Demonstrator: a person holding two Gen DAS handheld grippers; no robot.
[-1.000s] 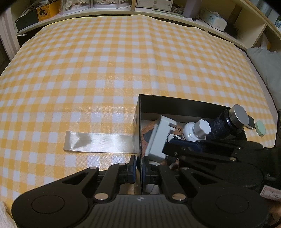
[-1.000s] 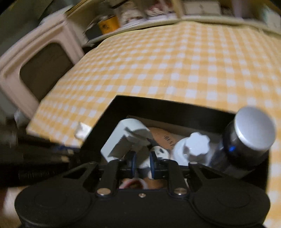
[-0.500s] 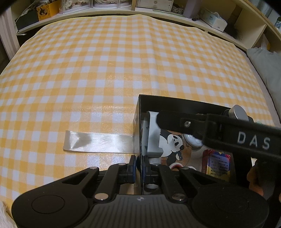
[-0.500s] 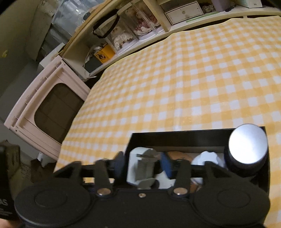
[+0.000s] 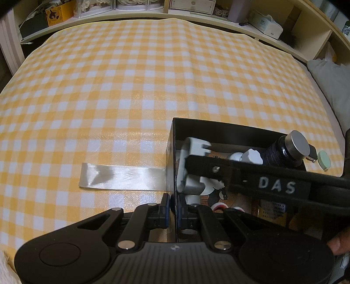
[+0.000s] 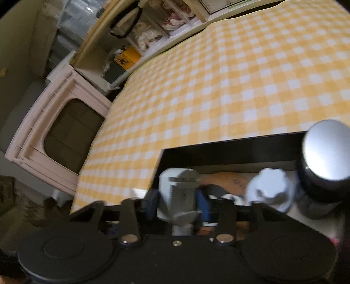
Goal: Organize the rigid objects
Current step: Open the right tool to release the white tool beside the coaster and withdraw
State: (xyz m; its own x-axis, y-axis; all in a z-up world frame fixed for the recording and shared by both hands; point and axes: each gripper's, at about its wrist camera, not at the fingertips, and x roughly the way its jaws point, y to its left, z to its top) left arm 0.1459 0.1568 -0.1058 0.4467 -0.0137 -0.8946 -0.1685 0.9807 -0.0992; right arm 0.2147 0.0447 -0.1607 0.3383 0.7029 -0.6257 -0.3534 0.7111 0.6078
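A black open box (image 5: 218,125) stands on the yellow checked tablecloth. My left gripper (image 5: 173,207) is shut on the box's left wall. Inside stand a grey-white tool (image 5: 192,157), a small white bottle (image 5: 251,156) and a dark bottle with a silver cap (image 5: 295,145). My right gripper (image 6: 178,207) reaches into the box (image 6: 229,150) with its jaws spread on either side of the grey-white tool (image 6: 178,192). The white bottle (image 6: 269,187) and the silver-capped bottle (image 6: 326,150) stand to its right. Its arm crosses the left wrist view (image 5: 251,174).
A strip of clear tape (image 5: 122,177) runs from the box's left wall across the cloth. A small green disc (image 5: 323,158) lies right of the box. Shelves with boxes (image 5: 196,4) line the far edge. A pink cabinet (image 6: 59,135) stands beyond the table's left edge.
My right gripper opened from nearly shut and now straddles the grey-white tool, which went from tilted to upright against the left wall. My left gripper has kept its hold on the box wall.
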